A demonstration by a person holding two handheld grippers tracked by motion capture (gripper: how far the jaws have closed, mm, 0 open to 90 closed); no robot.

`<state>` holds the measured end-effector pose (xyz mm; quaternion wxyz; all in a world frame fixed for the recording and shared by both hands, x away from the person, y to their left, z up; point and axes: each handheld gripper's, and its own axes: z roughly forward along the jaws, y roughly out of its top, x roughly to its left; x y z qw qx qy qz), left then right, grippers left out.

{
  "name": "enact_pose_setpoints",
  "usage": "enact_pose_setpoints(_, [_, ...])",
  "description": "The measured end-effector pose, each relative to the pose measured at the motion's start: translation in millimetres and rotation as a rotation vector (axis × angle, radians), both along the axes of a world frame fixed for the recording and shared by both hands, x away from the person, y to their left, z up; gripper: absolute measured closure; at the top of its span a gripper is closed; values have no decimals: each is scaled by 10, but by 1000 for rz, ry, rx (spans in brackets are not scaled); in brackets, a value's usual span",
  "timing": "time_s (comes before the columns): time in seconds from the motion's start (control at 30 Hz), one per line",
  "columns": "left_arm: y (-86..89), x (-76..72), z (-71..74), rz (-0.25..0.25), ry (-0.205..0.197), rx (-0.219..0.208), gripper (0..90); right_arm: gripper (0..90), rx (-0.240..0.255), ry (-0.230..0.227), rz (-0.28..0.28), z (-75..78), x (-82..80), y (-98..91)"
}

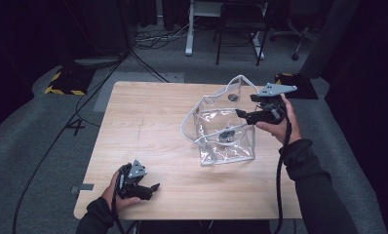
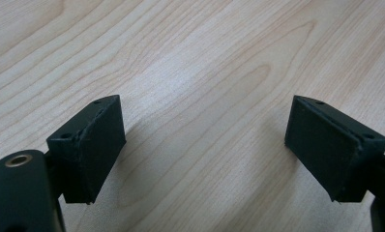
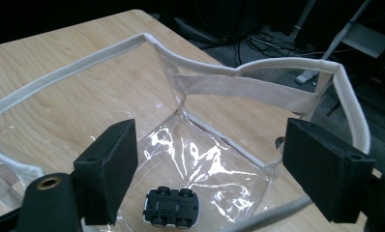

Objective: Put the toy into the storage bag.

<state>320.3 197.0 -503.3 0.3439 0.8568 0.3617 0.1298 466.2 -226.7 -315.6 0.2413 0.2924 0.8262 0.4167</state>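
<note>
A clear plastic bag [image 1: 224,127] with white trim stands open on the wooden table [image 1: 148,126]. A small black toy car [image 1: 227,136] lies upside down on the bag's bottom [image 3: 171,207]. My right gripper [image 1: 241,113] hovers over the bag's right rim, open, with nothing between its jaws [image 3: 207,166]. The bag's white rim [image 3: 258,65] curves in front of it. My left gripper [image 1: 153,189] rests near the table's front left edge, open and empty, its pads [image 2: 91,145] just above bare wood.
Beyond the table's far edge are a desk leg [image 1: 189,34], chair legs [image 1: 238,36], floor cables [image 1: 155,38] and a yellow-black striped block [image 1: 65,80]. A cable [image 1: 281,185] trails from the right gripper along the person's sleeve.
</note>
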Motion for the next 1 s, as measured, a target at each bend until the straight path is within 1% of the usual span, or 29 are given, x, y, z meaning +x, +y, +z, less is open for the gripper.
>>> enact_pose_setpoints(0.13, [0, 0, 0, 0, 0, 0, 146, 216, 16, -10, -9, 14, -33, -40])
enact_pose_setpoints(0.27, [0, 0, 0, 0, 0, 0, 146, 216, 3, -19, -12, 23, -68, -64])
enact_pose_setpoints(0.43, [0, 0, 0, 0, 0, 0, 146, 216, 7, -16, -9, 35, -108, -90])
enact_pose_setpoints(0.47, [0, 0, 0, 0, 0, 0, 146, 219, -1, -29, -5, 45, -121, -110])
enact_pose_setpoints(0.7, [0, 0, 0, 0, 0, 0, 146, 223, 10, -29, -7, 60, -169, -165])
enact_pose_setpoints(0.73, [0, 0, 0, 0, 0, 0, 146, 226, 19, -31, -11, 63, -184, -184])
enact_pose_setpoints(0.83, [0, 0, 0, 0, 0, 0, 146, 227, 24, -30, -12, 67, -201, -203])
enact_pose_setpoints(0.87, [0, 0, 0, 0, 0, 0, 146, 230, 21, -37, -12, 71, -213, -226])
enact_pose_setpoints(0.97, [0, 0, 0, 0, 0, 0, 146, 229, 15, -36, -16, 77, -233, -246])
enact_pose_setpoints(1.0, [0, 0, 0, 0, 0, 0, 146, 230, 13, -44, -21, 84, -256, -269])
